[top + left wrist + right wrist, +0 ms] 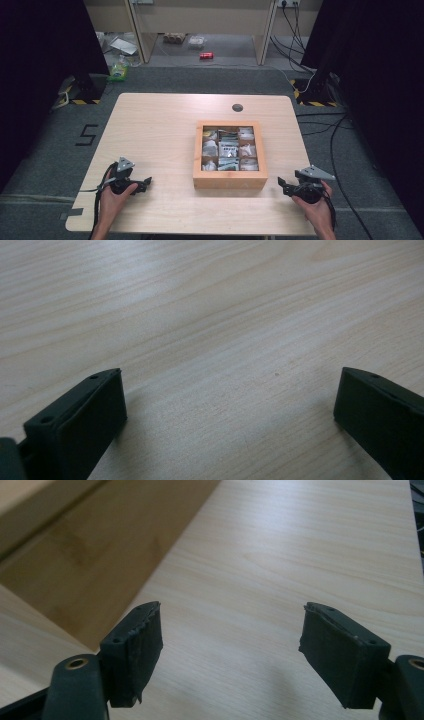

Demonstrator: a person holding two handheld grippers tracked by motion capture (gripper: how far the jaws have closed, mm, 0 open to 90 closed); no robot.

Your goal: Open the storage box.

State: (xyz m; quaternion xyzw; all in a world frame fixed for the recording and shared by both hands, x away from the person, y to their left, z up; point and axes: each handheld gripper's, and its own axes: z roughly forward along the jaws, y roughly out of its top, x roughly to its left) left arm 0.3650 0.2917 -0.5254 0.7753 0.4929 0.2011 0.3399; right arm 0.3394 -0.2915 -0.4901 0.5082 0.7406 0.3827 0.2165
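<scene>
I've got both tools parked low on the bench (150, 125), one at each near corner. My left hand-held gripper (142, 184) sits near the left side, jaws spread wide with nothing between them; in the left gripper view I see bare wood grain running between the two black pads. My right hand-held gripper (284, 184) rests near the right side, jaws also standing apart and empty, pointing left toward the box.

The wooden box (230, 180) lies in the middle of the bench, a little right of centre, its compartments packed with small packets (228, 149) in white and grey wrappers. In the right gripper view its pale wall (65, 555) runs diagonally off to the left of my jaws, close by.

So here's the geometry I'm working with: the box lies left and slightly far of the right hand-held gripper, and right and far of the left one. The right one looks clearly nearer, just beside the box's near right corner, while the left stands well apart from it. The box is close to square, so no strong long axis to line up on. I reckon the right goes in first, reaching left and up over the rim.
</scene>
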